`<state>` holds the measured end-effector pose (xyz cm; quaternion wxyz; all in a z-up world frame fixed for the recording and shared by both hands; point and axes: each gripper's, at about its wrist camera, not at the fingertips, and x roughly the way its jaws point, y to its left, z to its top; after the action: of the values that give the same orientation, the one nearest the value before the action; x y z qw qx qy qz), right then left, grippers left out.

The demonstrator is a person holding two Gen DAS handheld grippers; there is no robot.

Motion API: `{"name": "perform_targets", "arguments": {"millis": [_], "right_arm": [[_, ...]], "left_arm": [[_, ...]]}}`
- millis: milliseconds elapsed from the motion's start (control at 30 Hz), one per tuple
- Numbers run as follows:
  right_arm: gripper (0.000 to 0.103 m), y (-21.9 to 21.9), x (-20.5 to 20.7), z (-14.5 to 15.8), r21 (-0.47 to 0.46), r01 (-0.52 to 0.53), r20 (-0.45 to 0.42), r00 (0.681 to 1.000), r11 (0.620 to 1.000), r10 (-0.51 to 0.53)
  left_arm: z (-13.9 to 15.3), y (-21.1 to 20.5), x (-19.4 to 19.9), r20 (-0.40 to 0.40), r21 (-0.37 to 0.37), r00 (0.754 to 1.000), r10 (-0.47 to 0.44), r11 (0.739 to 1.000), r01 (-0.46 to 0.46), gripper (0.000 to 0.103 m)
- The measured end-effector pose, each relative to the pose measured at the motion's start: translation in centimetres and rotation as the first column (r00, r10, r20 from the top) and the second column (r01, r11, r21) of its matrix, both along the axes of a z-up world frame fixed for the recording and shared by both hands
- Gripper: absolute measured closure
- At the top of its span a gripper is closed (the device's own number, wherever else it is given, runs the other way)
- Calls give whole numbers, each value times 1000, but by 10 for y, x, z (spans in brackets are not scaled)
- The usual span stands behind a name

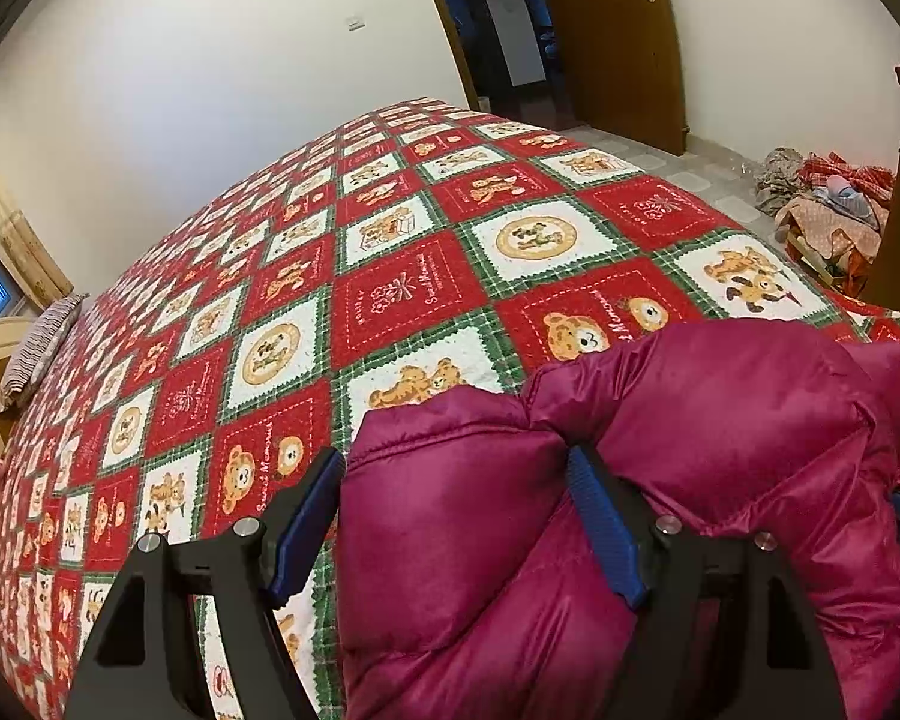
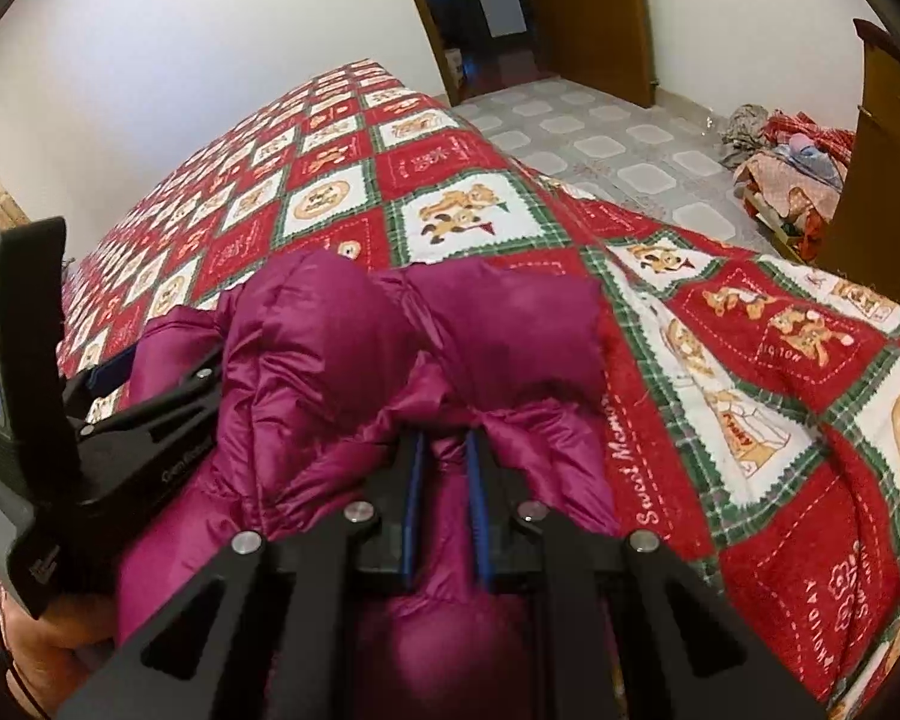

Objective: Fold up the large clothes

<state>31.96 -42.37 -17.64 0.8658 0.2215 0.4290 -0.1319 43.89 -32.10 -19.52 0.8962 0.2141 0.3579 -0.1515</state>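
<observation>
Nearest the right wrist camera, the right gripper (image 2: 444, 456) is clenched on a pinched ridge of the magenta puffer jacket (image 2: 390, 348), its two blue pads almost together with a thin fold of shiny fabric squeezed between them; that tight pinch looks meant to pin one side of the fold in place while the other hand works. From the left wrist view, the left gripper (image 1: 456, 516) stands released and wide, its jaws spread to either side of a thick padded bulge of the jacket, with the right pad (image 1: 600, 528) sunk into a crease and the left one beside the garment's edge over the bedspread (image 1: 402, 294); I judge it is either letting go of, or lining up on, the bulky folded part, and I cannot tell which. One jacket is in play, lying bunched at the near right corner of the bed, on the red, white and green bear-print cover. Two grippers, one jacket, one bed. Far right on the tiled floor sits a single heap of other clothes (image 1: 828, 204), and one striped cushion (image 1: 42, 348) rests at the bed's far left edge.
</observation>
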Motion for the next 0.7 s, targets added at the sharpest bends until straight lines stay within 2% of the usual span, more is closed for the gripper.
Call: {"name": "perform_targets", "arguments": {"millis": [167,267,500,567,700], "right_arm": [[85,1,5,-1,-23,9,-14,1000,1000,-9],[85,6,13,-1,-75,22,-32,999,997,-24],[86,14,19,-3,-150,103,-29,994,983,-108],[86,14,16,-3,-142,138,-11,990,980,-141],[86,11,6,-5,-64,200,25,980,978,-199]], "left_arm": [[1,1,-1,3,1,1000,1,1000,-1,26],[1,1,-1,-6,-9,1000,4,1000,-4,26],[1,1,0,-1,-4,1000,7,1000,-7,26],[1,3,1,-9,-15,1000,4,1000,-4,26],[2,5,1,-16,-26,1000,-16,1000,15,26]]}}
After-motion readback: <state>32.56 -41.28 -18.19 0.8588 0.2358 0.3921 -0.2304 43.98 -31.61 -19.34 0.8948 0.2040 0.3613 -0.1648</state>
